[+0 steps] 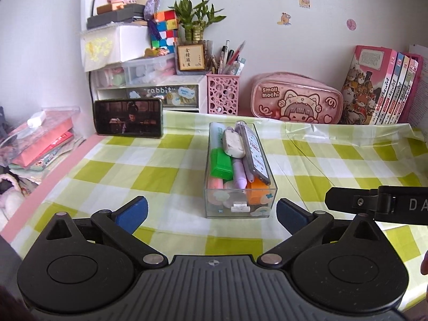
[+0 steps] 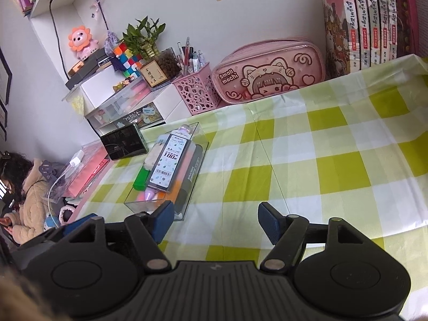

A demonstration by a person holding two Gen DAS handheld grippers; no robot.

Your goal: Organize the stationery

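Both grippers — left and right — hover wide-jawed and empty-handed before a clear stationery-filled box on a checked tablecloth.

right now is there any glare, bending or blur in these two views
Left wrist view: sharp; fisheye bows the checked tablecloth, glare whitens its far right edge, and the clear box shows reflections. Right wrist view: scene tilted, books lean, phone screen dark, bottom-left corner blurred.
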